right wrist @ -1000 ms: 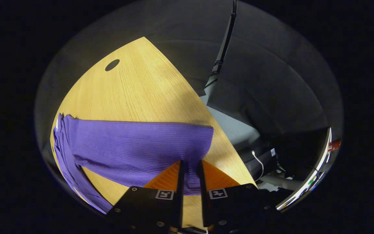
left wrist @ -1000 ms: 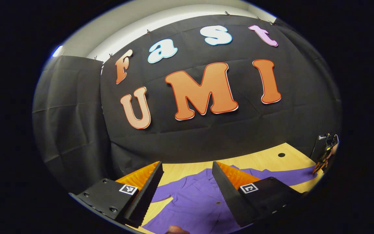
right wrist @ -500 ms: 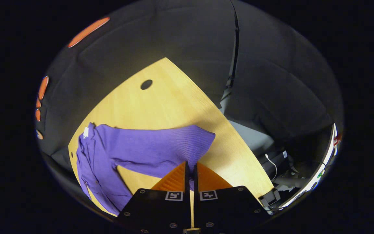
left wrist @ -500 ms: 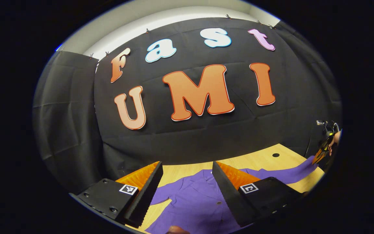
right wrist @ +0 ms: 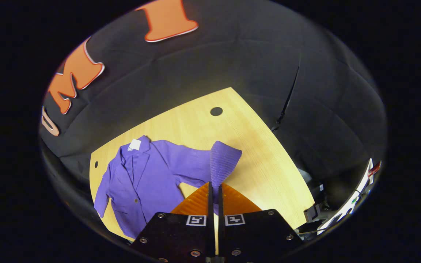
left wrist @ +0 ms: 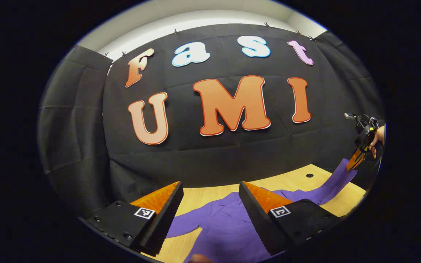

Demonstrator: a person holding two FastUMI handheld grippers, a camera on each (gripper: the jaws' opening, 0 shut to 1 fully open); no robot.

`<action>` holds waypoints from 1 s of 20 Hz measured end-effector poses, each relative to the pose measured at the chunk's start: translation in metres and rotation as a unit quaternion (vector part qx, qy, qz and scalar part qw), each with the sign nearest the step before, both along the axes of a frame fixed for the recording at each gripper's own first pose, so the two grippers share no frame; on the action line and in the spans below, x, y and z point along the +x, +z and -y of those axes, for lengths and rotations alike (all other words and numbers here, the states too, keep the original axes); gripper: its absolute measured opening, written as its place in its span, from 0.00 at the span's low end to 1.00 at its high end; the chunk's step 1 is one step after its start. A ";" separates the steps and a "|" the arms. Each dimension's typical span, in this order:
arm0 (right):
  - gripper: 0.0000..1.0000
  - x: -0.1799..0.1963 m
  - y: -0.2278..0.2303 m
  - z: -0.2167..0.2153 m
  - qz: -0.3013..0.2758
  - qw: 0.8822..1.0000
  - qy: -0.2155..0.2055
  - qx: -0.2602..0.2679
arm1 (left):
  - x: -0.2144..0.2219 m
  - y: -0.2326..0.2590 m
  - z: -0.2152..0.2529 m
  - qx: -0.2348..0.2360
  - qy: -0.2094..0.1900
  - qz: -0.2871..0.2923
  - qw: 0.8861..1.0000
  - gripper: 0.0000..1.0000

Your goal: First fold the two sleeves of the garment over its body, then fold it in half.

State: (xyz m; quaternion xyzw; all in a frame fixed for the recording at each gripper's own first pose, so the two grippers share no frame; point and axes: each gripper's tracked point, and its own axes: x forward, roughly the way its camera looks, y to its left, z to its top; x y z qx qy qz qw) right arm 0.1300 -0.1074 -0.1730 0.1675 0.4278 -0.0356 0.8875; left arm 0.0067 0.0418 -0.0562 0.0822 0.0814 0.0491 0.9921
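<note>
A purple buttoned jacket [right wrist: 141, 182] lies flat on the wooden table [right wrist: 261, 171], collar toward the back wall. My right gripper [right wrist: 214, 188] is shut on the cuff of one purple sleeve [right wrist: 223, 162] and holds it lifted above the table. In the left gripper view that gripper [left wrist: 356, 159] shows far right, held by a hand [left wrist: 378, 136], with the sleeve [left wrist: 333, 186] rising to it. My left gripper [left wrist: 210, 193] is open, hovering above the jacket's body [left wrist: 225, 230], nothing between its fingers. The other sleeve [right wrist: 101, 197] lies along the jacket's far side.
The table has a round cable hole [right wrist: 216, 111] near its back corner and a smaller hole [right wrist: 96, 164] by the collar end. Black cloth walls close the back and sides. Cables and equipment [right wrist: 345, 208] sit beyond the table's right edge.
My right gripper has risen and swung back with the sleeve cuff in it, lifting the sleeve off the table and bringing the whole jacket into view. The left gripper has shifted only slightly.
</note>
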 end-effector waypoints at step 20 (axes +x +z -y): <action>0.04 0.045 0.092 -0.320 0.079 0.979 0.181 -0.055 | -0.008 -0.043 -0.189 -0.028 0.061 -0.036 0.997 0.99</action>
